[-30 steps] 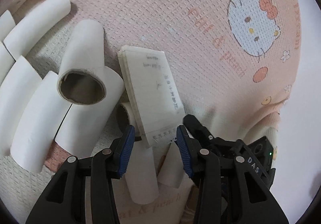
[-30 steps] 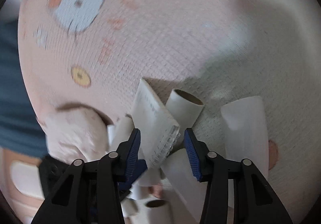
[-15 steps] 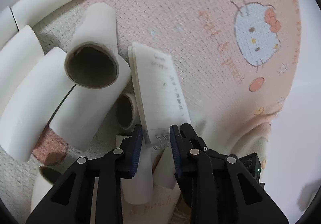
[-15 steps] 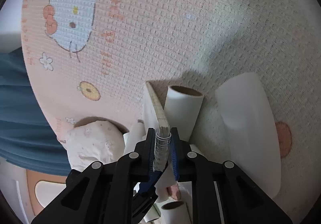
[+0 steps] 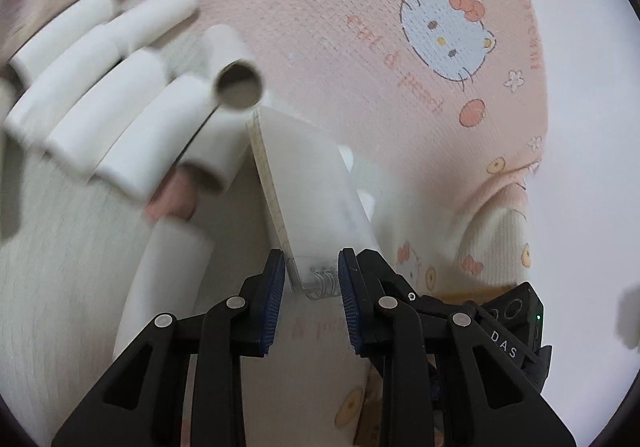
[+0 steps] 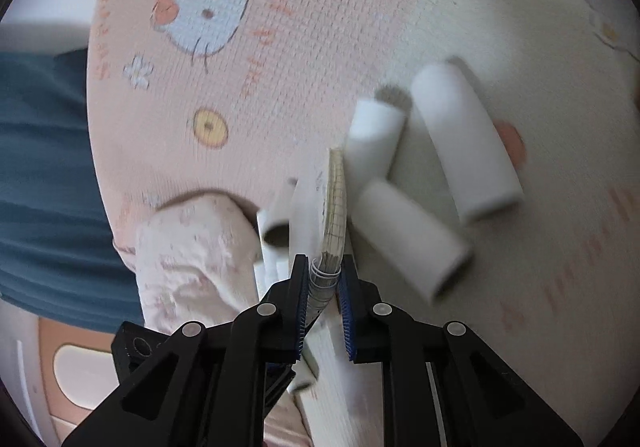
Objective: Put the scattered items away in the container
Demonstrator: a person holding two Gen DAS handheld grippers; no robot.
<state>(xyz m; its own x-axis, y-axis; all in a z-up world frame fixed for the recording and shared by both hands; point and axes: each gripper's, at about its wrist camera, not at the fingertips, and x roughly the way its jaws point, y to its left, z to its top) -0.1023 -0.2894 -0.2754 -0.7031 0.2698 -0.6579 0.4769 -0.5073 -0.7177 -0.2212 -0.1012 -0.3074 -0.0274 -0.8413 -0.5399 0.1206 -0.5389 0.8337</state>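
**Spiral notepad held at its bound end by both grippers, above scattered cardboard tubes**

The spiral notepad point(image 5: 316, 199) is a small, thick block of cream pages with a pale translucent cover and a wire coil along its near edge. Faint ruled grid lines show on the page edges in the right wrist view point(image 6: 334, 215), where the pad appears edge-on and slightly bowed. It is raised off the blanket point(image 5: 360, 59), its far end tilted away from both cameras.

The left gripper point(image 5: 310, 275) has its blue-padded jaws set across the width of the pad at the coil, the pads against its two sides. The right gripper point(image 6: 323, 279) is clamped on the thickness of the same bound end, its jaws nearly together with the coil between them. Part of the right gripper's black body point(image 5: 512, 323) shows at the lower right of the left wrist view.

White cardboard tubes point(image 5: 120, 119) lie in a loose row left of the pad, one tube point(image 5: 236, 83) showing its brown open end; more tubes point(image 6: 464, 143) lie right of the pad in the right wrist view, blurred. All rest on the pink waffle-textured blanket printed with a cartoon cat point(image 5: 444, 39). A teal surface point(image 6: 44, 175) borders the blanket at left.
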